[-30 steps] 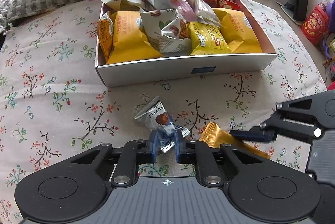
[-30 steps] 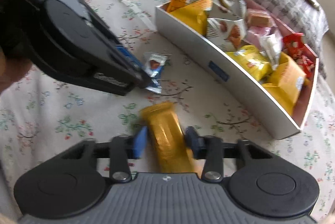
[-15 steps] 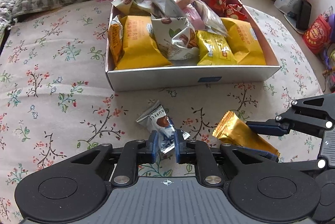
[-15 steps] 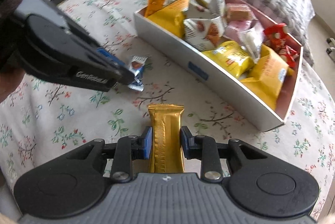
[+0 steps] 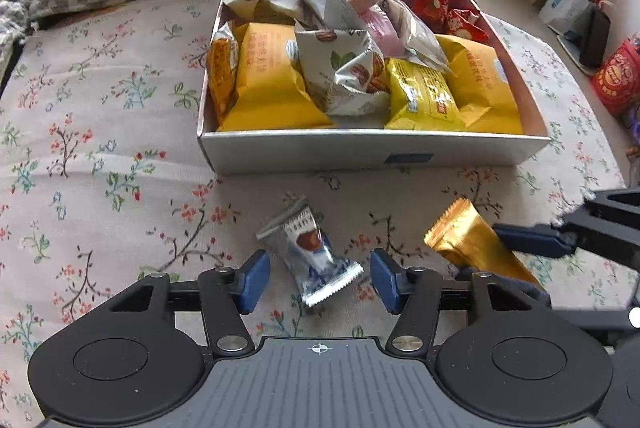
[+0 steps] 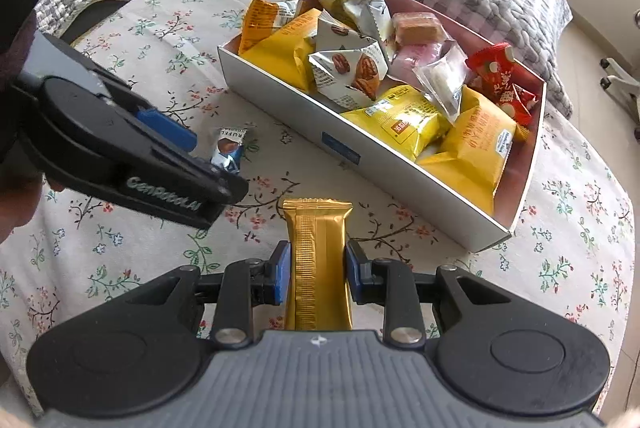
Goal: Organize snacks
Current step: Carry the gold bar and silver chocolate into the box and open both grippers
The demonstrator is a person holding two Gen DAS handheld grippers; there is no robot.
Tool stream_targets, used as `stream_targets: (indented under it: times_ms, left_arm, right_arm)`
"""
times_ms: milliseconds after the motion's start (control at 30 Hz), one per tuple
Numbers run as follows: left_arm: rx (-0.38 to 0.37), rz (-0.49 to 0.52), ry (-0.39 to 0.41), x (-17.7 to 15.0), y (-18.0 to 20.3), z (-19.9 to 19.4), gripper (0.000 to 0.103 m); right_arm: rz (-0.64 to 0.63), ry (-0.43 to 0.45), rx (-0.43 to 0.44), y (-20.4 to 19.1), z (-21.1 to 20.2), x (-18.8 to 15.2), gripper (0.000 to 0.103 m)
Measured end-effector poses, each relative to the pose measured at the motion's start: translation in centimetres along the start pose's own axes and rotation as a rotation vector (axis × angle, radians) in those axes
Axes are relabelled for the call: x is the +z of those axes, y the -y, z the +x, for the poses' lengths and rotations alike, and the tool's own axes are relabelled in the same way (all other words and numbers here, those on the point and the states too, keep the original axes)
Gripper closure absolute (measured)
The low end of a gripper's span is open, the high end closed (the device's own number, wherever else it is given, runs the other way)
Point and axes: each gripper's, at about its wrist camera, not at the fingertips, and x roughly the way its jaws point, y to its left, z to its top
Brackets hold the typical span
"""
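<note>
My silver truffle candy point(image 5: 310, 252) is lying on the floral cloth point(image 5: 100, 155), right between my left gripper point(image 5: 318, 282) pads, which are spreading apart and not touching it. My right gripper point(image 6: 316, 272) is clamped on the gold bar point(image 6: 318, 260). The snack box point(image 5: 372, 149) sits just beyond, packed full.

A silver truffle candy point(image 5: 310, 255) is lying on the floral bedspread point(image 5: 100, 147) before the box point(image 5: 376, 149). A gold bar point(image 6: 318, 268) is sticking forward, lifted. The box is holding yellow, silver, pink and red packets.
</note>
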Motion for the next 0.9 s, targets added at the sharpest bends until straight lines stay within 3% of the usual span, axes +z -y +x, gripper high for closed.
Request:
stream_targets:
  times_ms: [67,133,200,567,633,733,900]
  left_arm:
    - [0.055,0.042,0.013,0.1,0.5,0.9,0.054]
    - [0.114,0.124,0.053,-0.3,1.3,1.2,0.069]
    - [0.066,0.124,0.036,-0.3,1.4,0.8,0.083]
    - [-0.006,0.103,0.056,0.1,0.4,-1.6,0.084]
    - [-0.008,0.110,0.083,0.3,0.5,-2.7,0.084]
    - [0.050,0.157,0.156,0.5,1.0,-4.3,0.084]
    - [0.014,0.129,0.239,1.8,1.0,-6.3,0.084]
  right_arm:
    - [-0.004,-0.004,-0.003,-0.2,0.1,0.0,0.077]
    - [-0.008,-0.004,-0.004,-0.3,0.0,0.0,0.077]
    - [-0.008,-0.001,-0.003,-0.3,0.0,-0.1,0.077]
    - [0.058,0.032,-0.003,0.9,-1.2,0.2,0.077]
    - [0.083,0.047,-0.002,1.5,-1.7,0.2,0.077]
    - [0.132,0.059,-0.008,2.8,-2.3,-0.1,0.077]
    - [0.247,0.091,0.020,4.3,-3.2,0.2,0.077]
